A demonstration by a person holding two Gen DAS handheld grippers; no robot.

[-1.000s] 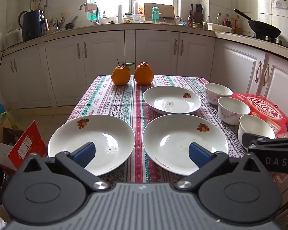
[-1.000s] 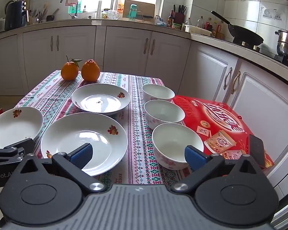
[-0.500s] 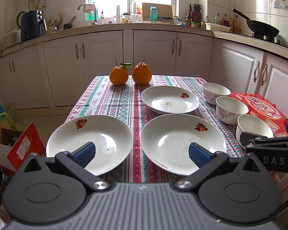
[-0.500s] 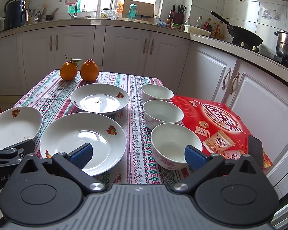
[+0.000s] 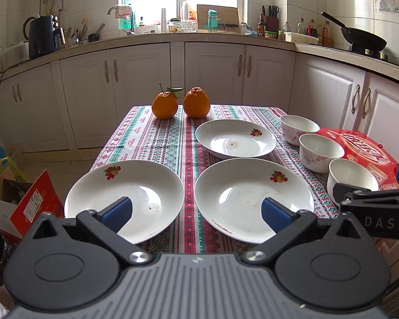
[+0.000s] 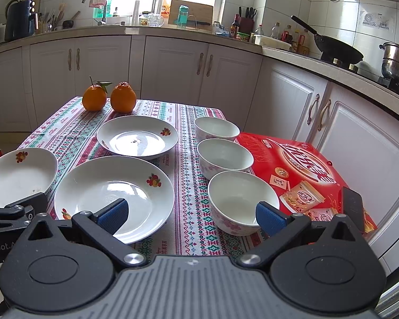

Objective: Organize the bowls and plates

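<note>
Nothing gripped yet: left gripper (image 5: 196, 210) spread wide and empty, hovering at the near edge of the table, above the gap between the two near plates. Right gripper (image 6: 190, 212) likewise gaping and empty, poised between the near right plate (image 6: 114, 191) and the nearest bowl (image 6: 239, 199).

Relative to the pair of oranges (image 5: 181, 103) at the far end: far plate (image 5: 235, 139) just in front of them, near left plate (image 5: 125, 196) and near right plate side by side closer in, none touching. Three pink-flowered bowls in a row to the right of the plates, middle bowl (image 6: 224, 156) and far bowl (image 6: 216, 129) behind the nearest, all upright and empty, alongside a red snack box (image 6: 306, 170).

Probably the opening step, stacking not begun. Best to come at a rim low and level, one finger under the lip and one above, pinching squarely before lifting; glazed rims likely slippery, so lift slowly and set down centred on the next plate. Same for bowls: clamp the wall, nest straight down.

Patterned tablecloth (image 5: 157, 138) may drag or bunch under a sliding dish. Around it, a kitchen with white cabinets, a sunlit window, a dark wok (image 6: 335, 47) on the stove.
</note>
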